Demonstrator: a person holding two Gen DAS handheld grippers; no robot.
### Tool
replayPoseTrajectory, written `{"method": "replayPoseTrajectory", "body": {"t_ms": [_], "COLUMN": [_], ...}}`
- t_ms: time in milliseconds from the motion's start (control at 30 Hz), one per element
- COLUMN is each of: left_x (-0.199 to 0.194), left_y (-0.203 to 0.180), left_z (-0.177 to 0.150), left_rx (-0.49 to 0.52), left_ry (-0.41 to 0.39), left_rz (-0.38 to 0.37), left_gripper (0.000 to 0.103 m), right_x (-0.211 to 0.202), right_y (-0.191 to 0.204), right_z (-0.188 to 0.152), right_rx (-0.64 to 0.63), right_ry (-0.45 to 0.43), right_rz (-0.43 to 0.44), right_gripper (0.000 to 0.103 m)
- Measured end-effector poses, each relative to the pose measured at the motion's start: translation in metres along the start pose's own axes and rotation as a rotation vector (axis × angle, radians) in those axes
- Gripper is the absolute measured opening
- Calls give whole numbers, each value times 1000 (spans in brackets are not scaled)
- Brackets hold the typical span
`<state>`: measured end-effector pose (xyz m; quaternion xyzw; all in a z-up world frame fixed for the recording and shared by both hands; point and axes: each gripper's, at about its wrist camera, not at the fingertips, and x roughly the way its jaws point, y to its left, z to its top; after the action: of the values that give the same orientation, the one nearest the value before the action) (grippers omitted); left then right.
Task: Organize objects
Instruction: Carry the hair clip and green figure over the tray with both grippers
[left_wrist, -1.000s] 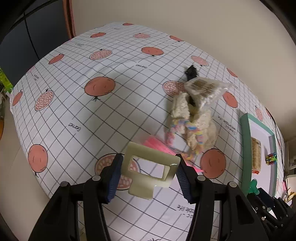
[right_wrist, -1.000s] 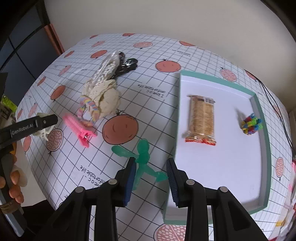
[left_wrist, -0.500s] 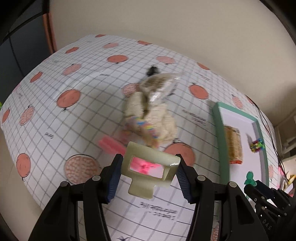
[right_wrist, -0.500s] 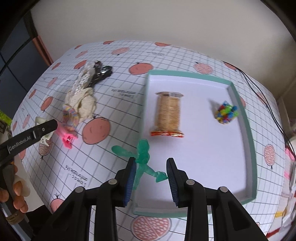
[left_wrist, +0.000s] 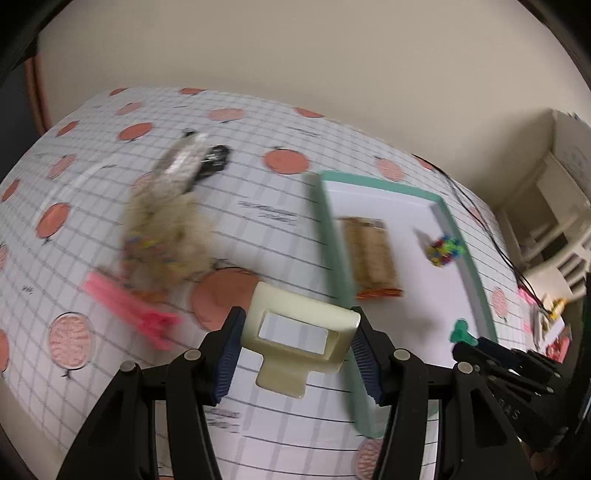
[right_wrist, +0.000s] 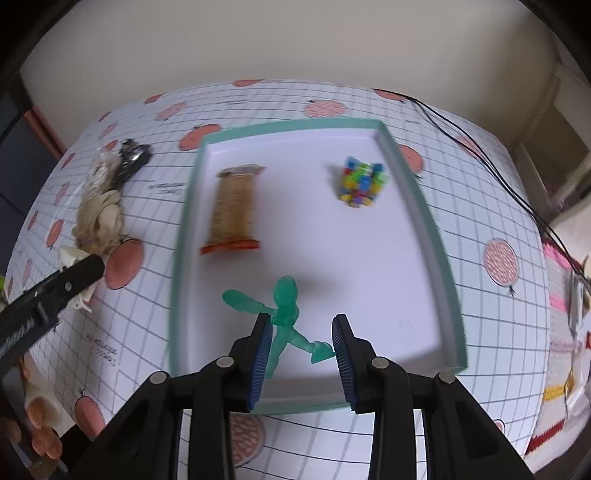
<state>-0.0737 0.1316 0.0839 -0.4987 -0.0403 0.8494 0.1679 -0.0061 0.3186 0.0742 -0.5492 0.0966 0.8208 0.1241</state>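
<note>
1. A table (right_wrist: 461, 192) carries everything, covered by a white grid-patterned cloth printed with orange and pink fruit.
2. A teal-rimmed white tray (right_wrist: 417, 192) lies on it.
3. Left of the tray lie a cream fluffy toy (left_wrist: 166, 229), a clear packet (left_wrist: 181, 162) and a black clip (left_wrist: 214, 162).
4. A pink hair clip (left_wrist: 136, 314) lies near the toy.
5. A black cable (right_wrist: 491, 158) crosses the right side.
</note>
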Motion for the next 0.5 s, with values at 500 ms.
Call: {"method": "replayPoseTrajectory", "body": {"t_ms": [500], "left_x": [28], "left_y": [-72], "left_z": [-16], "left_rx": [141], "left_ry": [49], "left_rz": [-102], "left_gripper": [58], "right_x": [11], "right_y": [-57], "right_z": [-9], "right_rx": [148], "right_ry": [-1], "right_rz": [-46], "right_gripper": [36]}}
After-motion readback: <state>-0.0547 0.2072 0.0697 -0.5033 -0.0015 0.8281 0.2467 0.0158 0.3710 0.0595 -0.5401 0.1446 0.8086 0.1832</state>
